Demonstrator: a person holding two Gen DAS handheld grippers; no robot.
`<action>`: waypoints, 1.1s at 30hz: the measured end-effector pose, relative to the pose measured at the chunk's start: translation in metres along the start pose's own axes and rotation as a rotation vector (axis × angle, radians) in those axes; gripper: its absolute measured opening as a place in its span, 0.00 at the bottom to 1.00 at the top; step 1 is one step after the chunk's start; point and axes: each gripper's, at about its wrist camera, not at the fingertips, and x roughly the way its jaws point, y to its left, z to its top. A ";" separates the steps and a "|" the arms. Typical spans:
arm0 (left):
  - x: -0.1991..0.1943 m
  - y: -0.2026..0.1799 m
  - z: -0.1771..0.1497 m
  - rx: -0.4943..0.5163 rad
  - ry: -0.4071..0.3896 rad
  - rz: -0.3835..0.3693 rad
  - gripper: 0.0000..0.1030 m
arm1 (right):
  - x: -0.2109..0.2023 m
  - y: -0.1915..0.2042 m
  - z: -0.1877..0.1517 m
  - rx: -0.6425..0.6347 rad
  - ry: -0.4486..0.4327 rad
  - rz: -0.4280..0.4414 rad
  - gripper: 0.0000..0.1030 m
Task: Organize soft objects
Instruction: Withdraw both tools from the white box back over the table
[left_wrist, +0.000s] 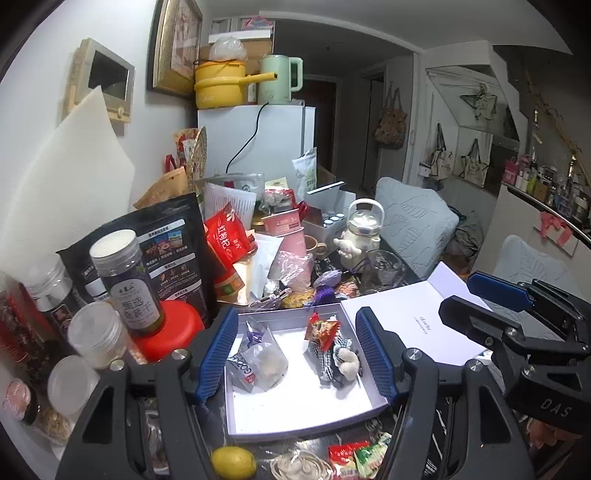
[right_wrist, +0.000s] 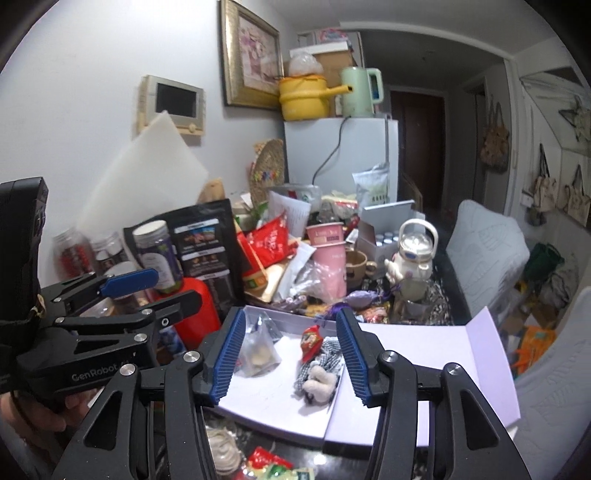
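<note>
An open white box (left_wrist: 295, 413) (right_wrist: 273, 402) lies on the dark table. In it lie a clear plastic pouch (left_wrist: 264, 360) (right_wrist: 258, 350), a red snack packet (left_wrist: 322, 328) (right_wrist: 312, 341) and a small plush toy in checked cloth (left_wrist: 341, 360) (right_wrist: 319, 373). My left gripper (left_wrist: 297, 356) is open and empty, hovering over the box. My right gripper (right_wrist: 290, 360) is open and empty too, also above the box. Each gripper shows in the other's view: the right one (left_wrist: 491, 299), the left one (right_wrist: 147, 291).
The box lid (left_wrist: 417, 321) (right_wrist: 424, 373) lies open to the right. Jars (left_wrist: 127, 284), a red lid (left_wrist: 171, 328), a black pouch (left_wrist: 173, 254), a pink cup (right_wrist: 330, 266) and a white kettle (left_wrist: 360, 230) crowd behind. A lemon (left_wrist: 232, 461) and snack packets (left_wrist: 356, 458) lie in front.
</note>
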 end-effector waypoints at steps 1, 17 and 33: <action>-0.005 -0.001 -0.001 0.001 -0.002 -0.003 0.64 | -0.004 0.001 -0.001 -0.003 -0.003 0.000 0.50; -0.070 -0.013 -0.030 0.057 -0.058 -0.011 0.86 | -0.079 0.026 -0.037 0.001 -0.070 -0.015 0.68; -0.074 -0.034 -0.091 0.111 0.037 -0.104 0.86 | -0.096 0.029 -0.101 0.051 0.015 -0.056 0.75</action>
